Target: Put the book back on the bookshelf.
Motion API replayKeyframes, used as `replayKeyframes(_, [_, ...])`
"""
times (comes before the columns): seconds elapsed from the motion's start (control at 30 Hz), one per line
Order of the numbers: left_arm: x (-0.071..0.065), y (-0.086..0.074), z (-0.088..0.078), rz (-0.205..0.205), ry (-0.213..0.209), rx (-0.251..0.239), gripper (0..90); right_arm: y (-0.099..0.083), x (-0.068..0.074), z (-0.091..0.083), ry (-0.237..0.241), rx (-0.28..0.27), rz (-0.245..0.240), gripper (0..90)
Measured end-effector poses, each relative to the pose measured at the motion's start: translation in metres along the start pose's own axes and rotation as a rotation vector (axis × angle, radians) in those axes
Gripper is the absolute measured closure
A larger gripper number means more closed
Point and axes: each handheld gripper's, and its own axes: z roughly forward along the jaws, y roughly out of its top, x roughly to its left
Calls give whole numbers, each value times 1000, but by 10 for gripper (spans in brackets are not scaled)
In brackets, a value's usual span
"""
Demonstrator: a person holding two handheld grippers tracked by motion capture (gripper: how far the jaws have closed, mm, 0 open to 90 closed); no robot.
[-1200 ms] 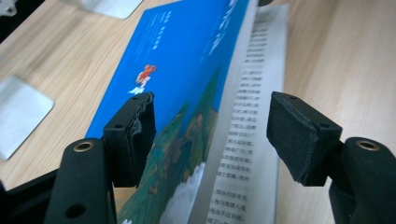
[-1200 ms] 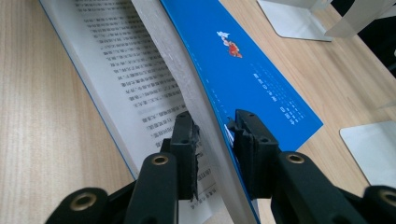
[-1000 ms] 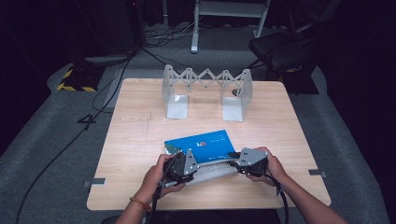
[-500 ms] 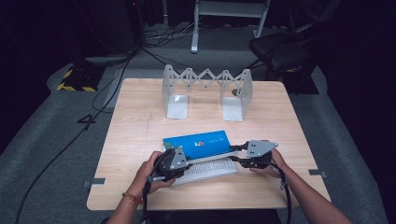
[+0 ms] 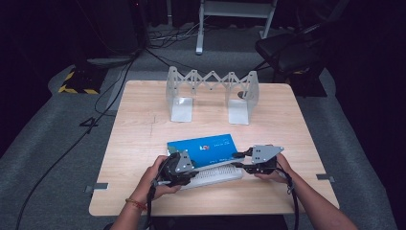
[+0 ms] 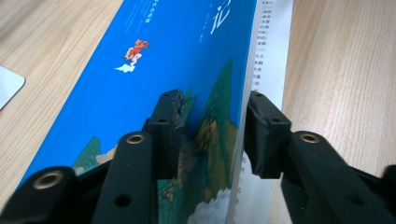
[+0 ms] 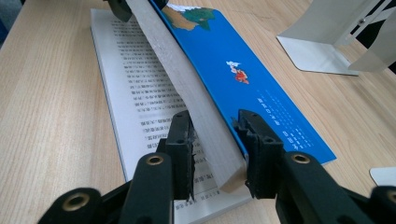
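book [image 5: 203,147] lies on the near half of the table [image 5: 143,129], just in front of the person, well short of the grey folding bookend rack [image 5: 210,93] at the far side. blue cover faces up and away; printed pages are spread flat on the near side.

change: a second ago both hands sit close together over a nearly shut volume. half a second ago they draw apart along its length, and the white page block comes into sight. now the hands sit at the two short ends, the book is open, and a thick wad of leaves with the cover stands tilted above the flat page.

left gripper [image 6: 212,128] straddles that lifted wad at the left end; its jaws have just been opening, and the right pad stands a hair off the page edge, so the hold looks slack, not pressing. right gripper [image 7: 215,140] is clenched on the same wad at the right end, its jaws having just been closing, pads against paper and cover.

judgement: the work in hand is opening the book. the right end carries the load; the left may slip unless re-gripped before the wad swings over.
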Motion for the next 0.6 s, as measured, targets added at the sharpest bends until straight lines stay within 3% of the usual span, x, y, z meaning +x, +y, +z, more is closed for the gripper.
replayKeyframes(0.07, [-6,5,1,-17,-1,-30,536,3,5,0,-13,10,-3,680])
replayKeyframes(0.23, [-19,15,10,-32,74,-3,405,16,19,-2,-31,22,-19,708])
replayKeyframes(0.3, [-23,16,17,-51,149,25,378,20,24,-2,-41,34,-21,713])
replayKeyframes(0.37, [-23,14,19,-62,180,23,413,23,29,-2,-46,40,-16,717])
replayKeyframes(0.4, [-21,13,18,-84,173,7,463,24,31,-2,-47,42,-14,717])
replayKeyframes(0.43, [-21,13,18,-84,173,7,470,24,31,-2,-47,42,-14,717])
replayKeyframes(0.47, [-19,11,17,-74,152,1,532,28,34,-3,-59,48,-6,716])
replayKeyframes(0.5, [-21,9,17,-6,144,4,582,30,35,-3,-62,51,-5,714])
replayKeyframes(0.53, [-22,9,17,14,133,10,618,30,35,-2,-62,55,-1,711])
replayKeyframes(0.6, [-19,6,17,13,108,5,656,29,34,-1,-46,48,0,687])
